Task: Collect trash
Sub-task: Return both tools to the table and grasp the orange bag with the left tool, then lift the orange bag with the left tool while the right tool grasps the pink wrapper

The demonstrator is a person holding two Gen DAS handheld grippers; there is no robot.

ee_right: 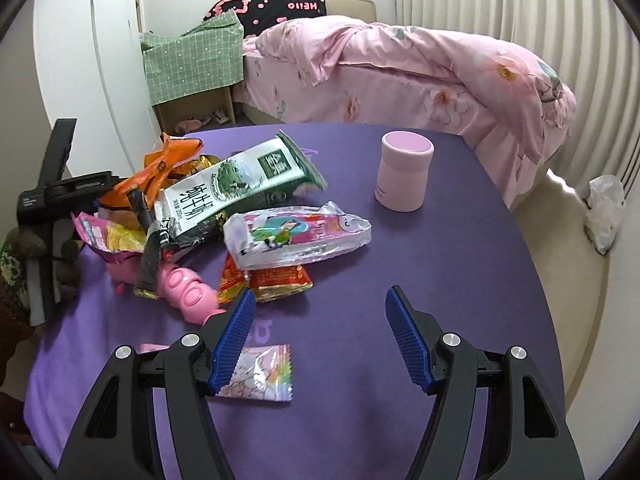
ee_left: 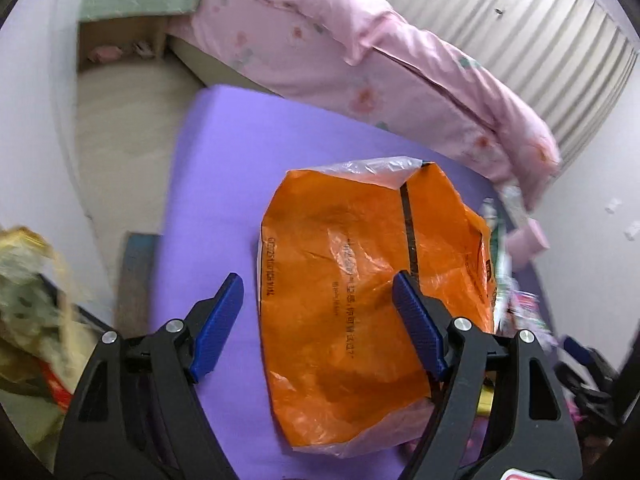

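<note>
An orange plastic bag [ee_left: 360, 280] lies crumpled on the purple table [ee_left: 216, 184]. My left gripper [ee_left: 318, 312] hovers open over the bag's left half, with its right finger above the bag and its left finger above bare table. In the right wrist view a pile of wrappers sits at the table's left: a green-and-white milk pack [ee_right: 248, 184], a pink-and-white packet [ee_right: 296, 236], red wrappers [ee_right: 276, 280] and the orange bag [ee_right: 160, 168]. My right gripper [ee_right: 320, 300] is open and empty, to the right of the pile. A shiny pink wrapper [ee_right: 260, 372] lies under its left finger.
A pink cup [ee_right: 404, 172] stands upright at the table's far side. A pink toy [ee_right: 184, 292] lies beside the pile. The other gripper's black body [ee_right: 48, 192] is at the left edge. A bed with a pink duvet [ee_right: 420, 72] lies behind, and a white bag [ee_right: 604, 212] sits on the floor.
</note>
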